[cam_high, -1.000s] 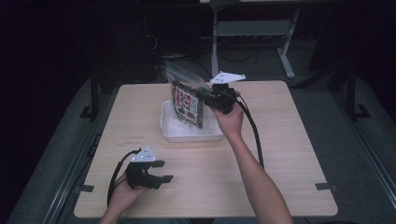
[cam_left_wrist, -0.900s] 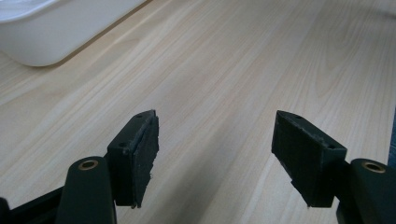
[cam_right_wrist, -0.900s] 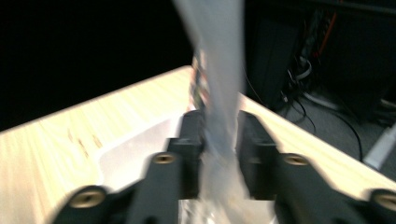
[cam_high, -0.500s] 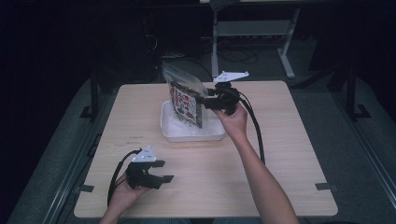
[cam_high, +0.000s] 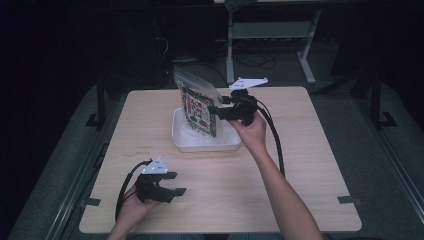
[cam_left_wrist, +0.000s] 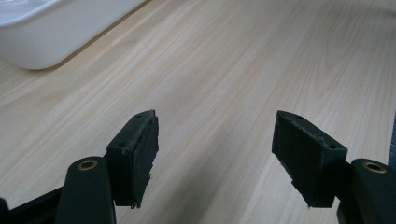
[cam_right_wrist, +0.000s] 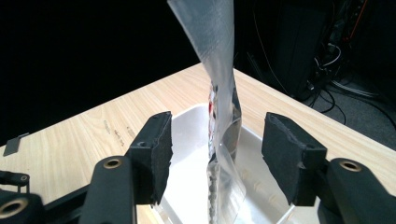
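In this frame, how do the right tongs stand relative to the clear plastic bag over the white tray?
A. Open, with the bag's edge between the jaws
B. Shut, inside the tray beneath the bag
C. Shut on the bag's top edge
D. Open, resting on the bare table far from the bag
A: in the right gripper view the right tongs have both jaws apart, and the bag stands upright in the gap above the tray.
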